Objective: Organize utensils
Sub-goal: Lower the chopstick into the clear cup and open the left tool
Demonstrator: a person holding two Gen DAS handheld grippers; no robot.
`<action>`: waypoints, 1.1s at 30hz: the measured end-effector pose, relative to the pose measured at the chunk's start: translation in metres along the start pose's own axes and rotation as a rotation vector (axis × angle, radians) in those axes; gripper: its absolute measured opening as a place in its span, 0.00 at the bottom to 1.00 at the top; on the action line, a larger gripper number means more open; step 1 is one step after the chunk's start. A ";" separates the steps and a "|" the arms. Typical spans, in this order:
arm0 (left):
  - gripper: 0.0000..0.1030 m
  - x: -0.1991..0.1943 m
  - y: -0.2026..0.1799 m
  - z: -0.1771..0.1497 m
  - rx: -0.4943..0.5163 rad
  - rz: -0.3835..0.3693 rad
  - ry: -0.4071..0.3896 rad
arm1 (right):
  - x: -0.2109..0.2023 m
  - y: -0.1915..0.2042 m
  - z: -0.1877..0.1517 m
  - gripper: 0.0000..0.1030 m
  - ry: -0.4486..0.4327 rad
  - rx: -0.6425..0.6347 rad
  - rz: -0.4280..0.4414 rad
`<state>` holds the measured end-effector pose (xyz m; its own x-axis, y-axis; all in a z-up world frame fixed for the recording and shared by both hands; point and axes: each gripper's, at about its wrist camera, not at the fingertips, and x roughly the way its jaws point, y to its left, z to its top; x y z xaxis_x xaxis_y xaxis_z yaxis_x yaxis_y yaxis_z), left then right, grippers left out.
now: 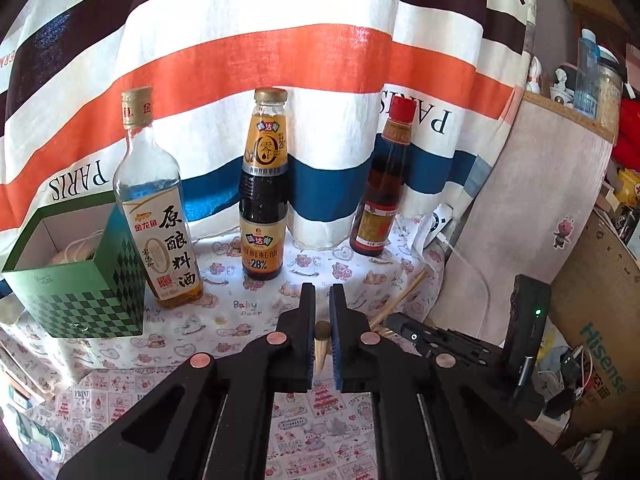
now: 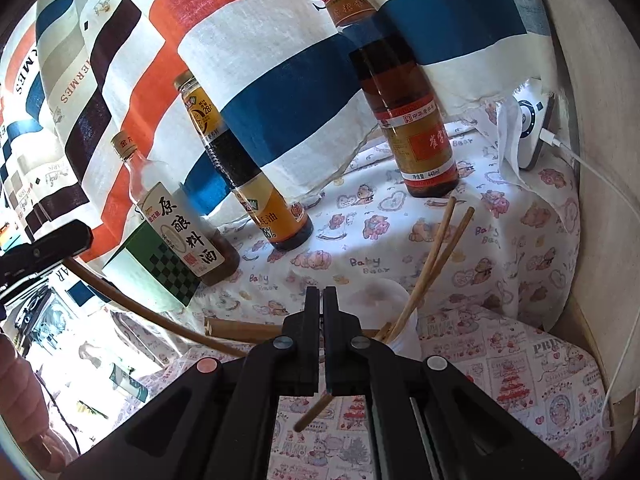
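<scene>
A cluttered home: ahead of the fingers, three condiment bottles [image 1: 262, 184] stand on a baby-bear print tablecloth [image 1: 240, 312] before a striped "PARIS" curtain [image 1: 260, 40]. To their right, a Hisense carton [image 1: 600, 356] and a crowded shelf [image 1: 576, 108].

Sunlit striped curtain [image 1: 256, 52] behind a cartoon-print tablecloth [image 1: 224, 320].

Pair of bamboo chopsticks [image 2: 436, 256] leaning upright in white cup [image 2: 402, 320], tips splayed; another wooden stick [image 1: 322, 342] end-on, pinched between pads; cup on printed cloth
</scene>
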<state>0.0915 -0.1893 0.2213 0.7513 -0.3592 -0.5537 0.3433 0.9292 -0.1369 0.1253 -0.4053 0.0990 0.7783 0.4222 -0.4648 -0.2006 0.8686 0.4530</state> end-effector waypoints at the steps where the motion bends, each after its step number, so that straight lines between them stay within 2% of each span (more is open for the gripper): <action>1: 0.05 -0.004 -0.002 0.003 0.006 0.000 -0.016 | 0.000 -0.001 0.000 0.02 -0.001 0.002 0.004; 7: 0.05 -0.014 -0.012 0.019 0.008 -0.033 -0.065 | -0.004 -0.007 0.004 0.02 -0.008 0.020 0.011; 11: 0.05 -0.015 -0.022 0.026 0.018 -0.026 -0.094 | -0.007 -0.011 0.005 0.02 -0.023 0.057 0.018; 16: 0.05 -0.021 -0.033 0.035 0.007 -0.048 -0.182 | -0.018 -0.007 0.007 0.02 -0.076 0.039 0.041; 19: 0.05 -0.009 -0.036 0.038 0.006 -0.021 -0.197 | -0.014 -0.009 0.008 0.02 -0.072 0.031 0.043; 23: 0.05 0.024 -0.039 0.032 0.034 0.044 -0.169 | 0.000 -0.012 0.007 0.02 -0.034 0.036 0.028; 29: 0.06 0.064 -0.029 0.007 0.048 0.058 -0.110 | 0.018 -0.025 0.003 0.02 0.026 0.060 0.025; 33: 0.06 0.082 -0.017 -0.009 0.045 0.032 -0.075 | 0.029 -0.026 0.000 0.02 0.048 0.046 0.008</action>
<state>0.1426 -0.2341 0.1710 0.8019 -0.3367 -0.4936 0.3421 0.9360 -0.0827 0.1526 -0.4153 0.0737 0.7472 0.4416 -0.4966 -0.1779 0.8529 0.4908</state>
